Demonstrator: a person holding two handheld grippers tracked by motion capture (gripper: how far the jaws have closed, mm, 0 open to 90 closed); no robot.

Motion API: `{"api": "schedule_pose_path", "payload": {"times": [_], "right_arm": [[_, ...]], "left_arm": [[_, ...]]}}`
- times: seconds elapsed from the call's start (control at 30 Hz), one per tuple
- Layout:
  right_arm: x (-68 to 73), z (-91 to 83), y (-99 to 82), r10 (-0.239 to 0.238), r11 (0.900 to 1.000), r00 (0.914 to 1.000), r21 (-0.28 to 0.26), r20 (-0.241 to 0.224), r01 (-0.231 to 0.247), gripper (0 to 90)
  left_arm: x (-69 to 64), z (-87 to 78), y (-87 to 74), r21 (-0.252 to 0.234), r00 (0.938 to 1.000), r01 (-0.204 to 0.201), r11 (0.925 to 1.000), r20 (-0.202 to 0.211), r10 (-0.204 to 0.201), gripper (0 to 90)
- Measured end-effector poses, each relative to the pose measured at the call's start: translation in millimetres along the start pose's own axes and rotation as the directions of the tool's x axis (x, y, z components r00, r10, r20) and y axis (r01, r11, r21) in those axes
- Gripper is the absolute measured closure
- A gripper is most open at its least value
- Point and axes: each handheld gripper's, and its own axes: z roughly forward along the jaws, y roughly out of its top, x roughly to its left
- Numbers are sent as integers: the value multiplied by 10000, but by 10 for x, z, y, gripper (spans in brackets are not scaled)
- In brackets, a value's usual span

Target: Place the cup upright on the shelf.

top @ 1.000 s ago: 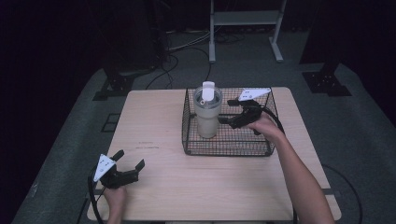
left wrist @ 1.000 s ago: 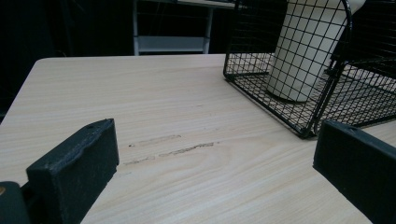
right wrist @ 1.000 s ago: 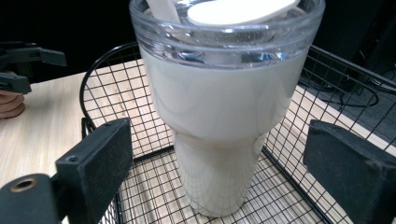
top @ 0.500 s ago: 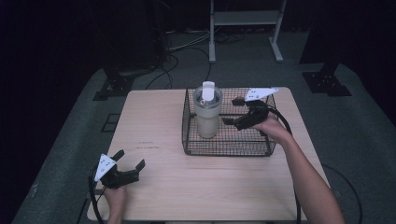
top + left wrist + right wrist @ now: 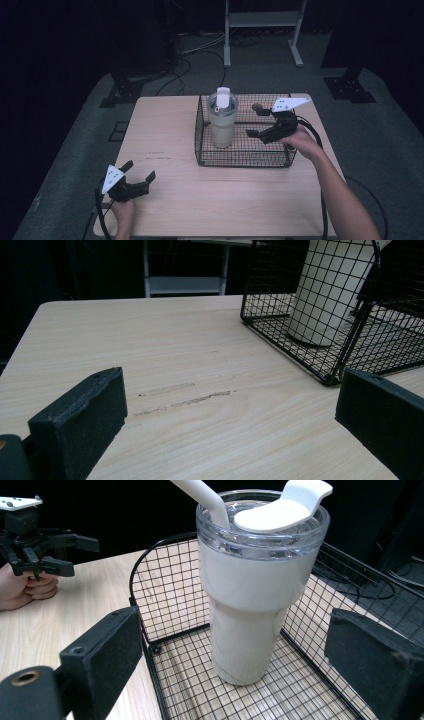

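The left gripper point(image 5: 136, 181) rested at the near left of the bench point(image 5: 165, 140), fingers spread wide on nothing. Further back, a black wire basket point(image 5: 240, 157) held an upright cream tumbler point(image 5: 222, 125) with lid and straw. The right gripper point(image 5: 256, 120) hovered inside the basket beside it, fingers wide.

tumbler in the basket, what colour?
Cream-white tumbler with a clear lid and white straw; clearest in the right gripper view.
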Motion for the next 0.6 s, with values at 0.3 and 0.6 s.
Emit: {"api": "schedule_pose_path", "payload": {"times": [0.3, 0.6], "right_arm": [[101, -99, -103, 16, 10000, 9999, 81, -119, -15, 78], [215, -215, -174, -95, 9999, 9997, 100, -219, 97, 78]], "left_arm": [[-5, 1, -1, -12, 10000, 29, 10000, 4, -29, 0], [-10, 3, -1, 7, 10000, 54, 10000, -12, -54, 0]]}}
